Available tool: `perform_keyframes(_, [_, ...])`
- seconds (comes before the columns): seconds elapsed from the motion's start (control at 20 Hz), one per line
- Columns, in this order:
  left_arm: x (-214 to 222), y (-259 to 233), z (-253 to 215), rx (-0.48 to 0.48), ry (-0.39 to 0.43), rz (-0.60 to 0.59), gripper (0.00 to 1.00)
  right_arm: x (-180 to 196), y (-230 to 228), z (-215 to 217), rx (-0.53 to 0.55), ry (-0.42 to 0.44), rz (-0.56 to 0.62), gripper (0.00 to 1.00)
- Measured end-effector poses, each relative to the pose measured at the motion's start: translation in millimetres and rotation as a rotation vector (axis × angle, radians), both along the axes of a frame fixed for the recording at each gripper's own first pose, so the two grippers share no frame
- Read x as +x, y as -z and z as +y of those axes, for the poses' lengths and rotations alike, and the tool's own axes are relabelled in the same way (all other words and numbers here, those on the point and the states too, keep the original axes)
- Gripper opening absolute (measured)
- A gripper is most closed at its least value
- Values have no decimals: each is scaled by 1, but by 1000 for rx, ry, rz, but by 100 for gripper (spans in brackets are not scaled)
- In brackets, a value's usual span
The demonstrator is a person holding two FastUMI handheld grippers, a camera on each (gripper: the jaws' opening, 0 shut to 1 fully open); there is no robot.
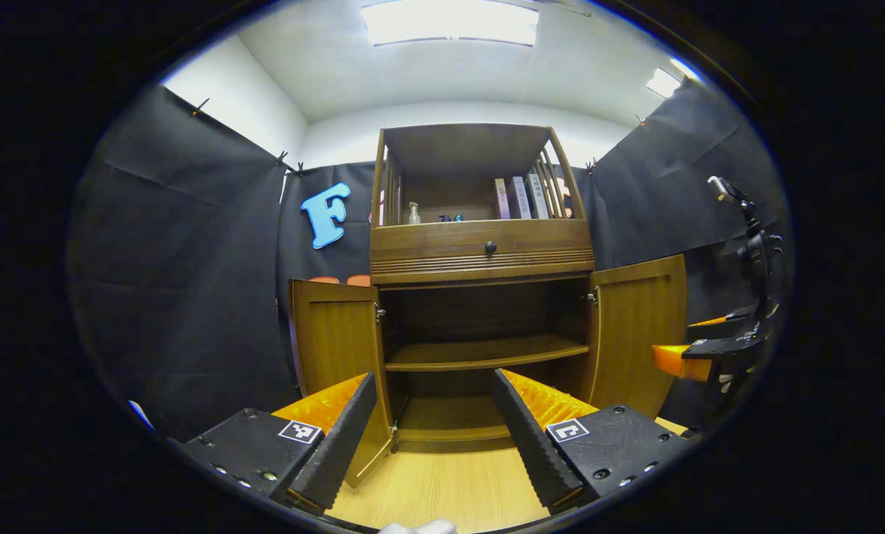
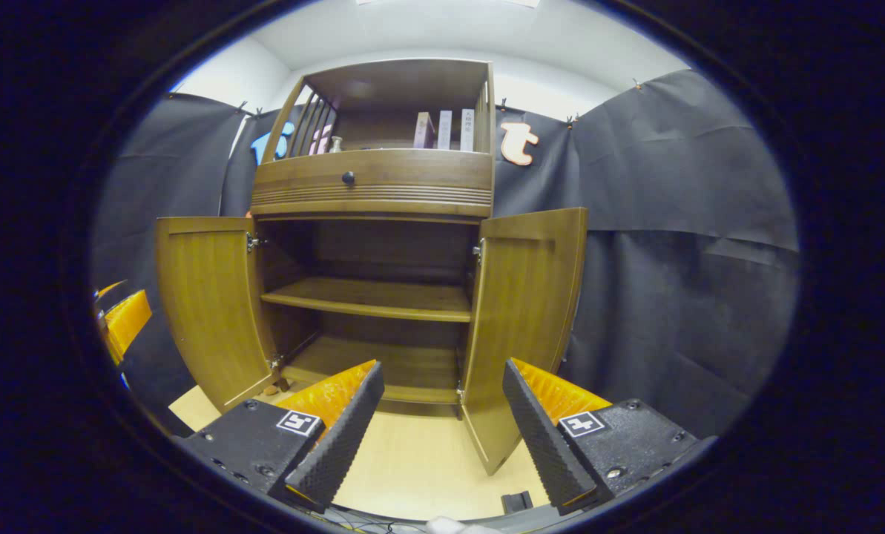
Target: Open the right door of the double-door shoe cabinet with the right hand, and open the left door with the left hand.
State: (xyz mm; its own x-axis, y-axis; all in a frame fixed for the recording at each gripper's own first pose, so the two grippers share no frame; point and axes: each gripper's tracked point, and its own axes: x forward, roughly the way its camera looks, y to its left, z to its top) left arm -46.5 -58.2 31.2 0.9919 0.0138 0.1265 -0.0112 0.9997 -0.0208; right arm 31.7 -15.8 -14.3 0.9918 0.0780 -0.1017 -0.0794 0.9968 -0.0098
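Note:
The wooden shoe cabinet [image 1: 483, 256] stands straight ahead with both lower doors swung wide. Its left door [image 1: 334, 345] and right door [image 1: 635, 334] hang outward, baring an empty inner shelf [image 1: 483, 354]. My left gripper [image 1: 435, 434] is open, a little back from the cabinet front, nothing between its fingers. In the right gripper view the same cabinet [image 2: 372, 185] shows its left door [image 2: 208, 304] and right door [image 2: 520, 311] open. My right gripper [image 2: 442, 426] is open too, close to the right door's lower edge. The right gripper [image 1: 698, 352] also appears at the far right of the left gripper view.
A drawer with a dark knob [image 1: 490, 247] sits above the doors. The top shelf holds books [image 1: 520, 196] and a small bottle [image 1: 414, 213]. Light wooden floor [image 1: 442, 489] runs in front of the cabinet. Black cloth walls close in on both sides.

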Motion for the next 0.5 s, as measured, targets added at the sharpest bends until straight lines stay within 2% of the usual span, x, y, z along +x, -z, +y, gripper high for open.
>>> perform_keyframes(0.1, [-1, -2, -6, 36, 2, -10, 100, 2, 8, 0, -14, -9, 22, 100])
perform_keyframes(0.15, [0, -1, -8, 51, 0, -12, 96, 3, 11, 0, -17, -10, 29, 100])
perform_keyframes(0.2, [0, -1, -9, 58, 0, -14, 100, 5, 14, 0, -21, -14, 38, 100])
perform_keyframes(0.25, [2, 0, -12, 55, 5, -10, 96, 6, 16, 0, -23, -19, 43, 100])
perform_keyframes(0.4, [6, 6, -17, 32, 11, 13, 96, 11, 16, -4, -26, -15, 48, 100])
perform_keyframes(0.45, [6, 7, -16, 28, 6, 17, 100, 12, 16, -5, -24, -13, 49, 100])
perform_keyframes(0.5, [7, 8, -17, 19, 13, 30, 96, 13, 15, -6, -21, -10, 51, 100])
